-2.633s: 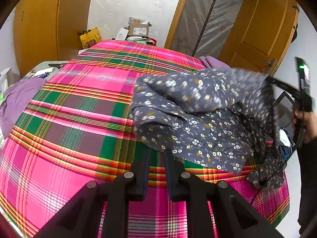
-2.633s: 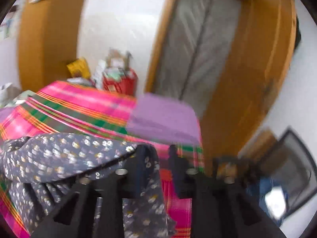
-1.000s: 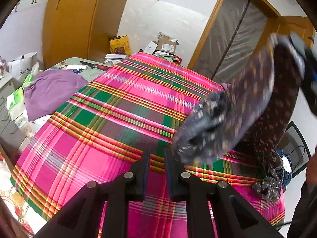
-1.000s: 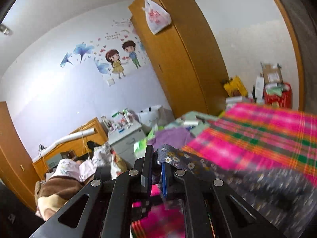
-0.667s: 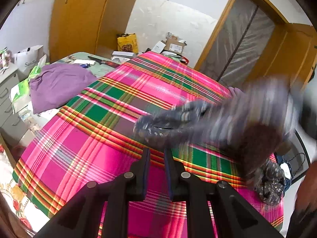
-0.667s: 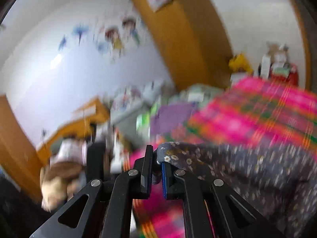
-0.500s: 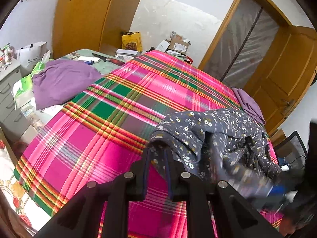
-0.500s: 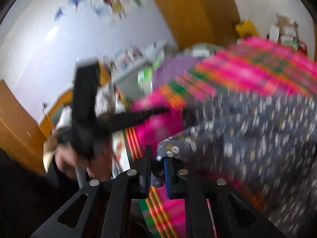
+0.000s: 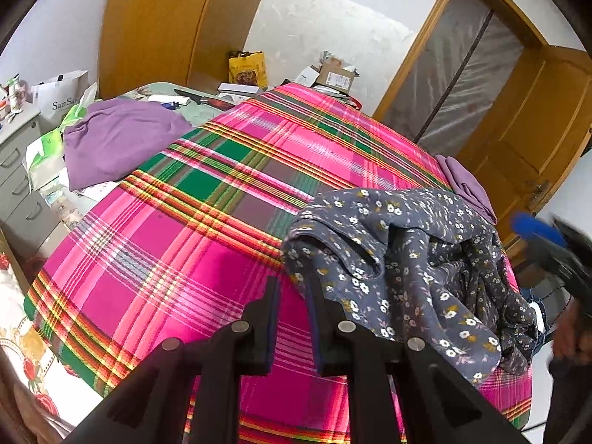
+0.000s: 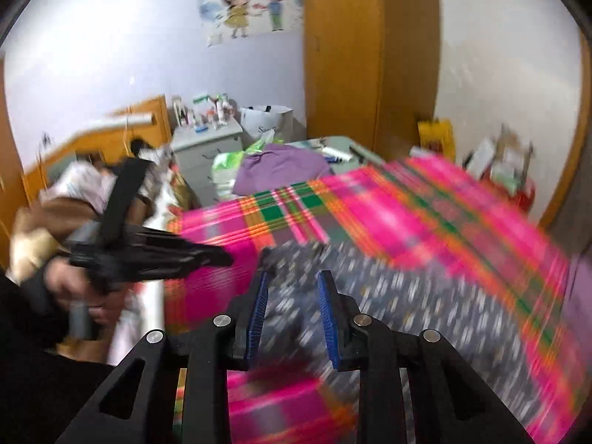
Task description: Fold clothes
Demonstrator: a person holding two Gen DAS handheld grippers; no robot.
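A dark grey floral garment [image 9: 403, 262] lies crumpled on the right side of the pink-and-green plaid bed cover [image 9: 207, 222]. My left gripper [image 9: 292, 285] hovers at the garment's near-left edge; its jaws stand a little apart with nothing between them. In the right wrist view the garment [image 10: 388, 296] is blurred by motion and lies under my right gripper [image 10: 292, 281], which is open and empty above it. The left gripper [image 10: 207, 259] shows there at the left, and the right gripper [image 9: 547, 240] at the right edge of the left wrist view.
A purple cloth [image 9: 114, 140] lies left of the bed and another [image 9: 466, 185] at its far right edge. Grey drawers [image 9: 18, 170] stand at the left, boxes [image 9: 333, 74] behind the bed, wooden doors [image 9: 525, 118] at the right.
My right gripper swung the garment up and across, dropped it on the bed and opened. The garment now lies still in a heap. My left gripper stayed above the near edge.
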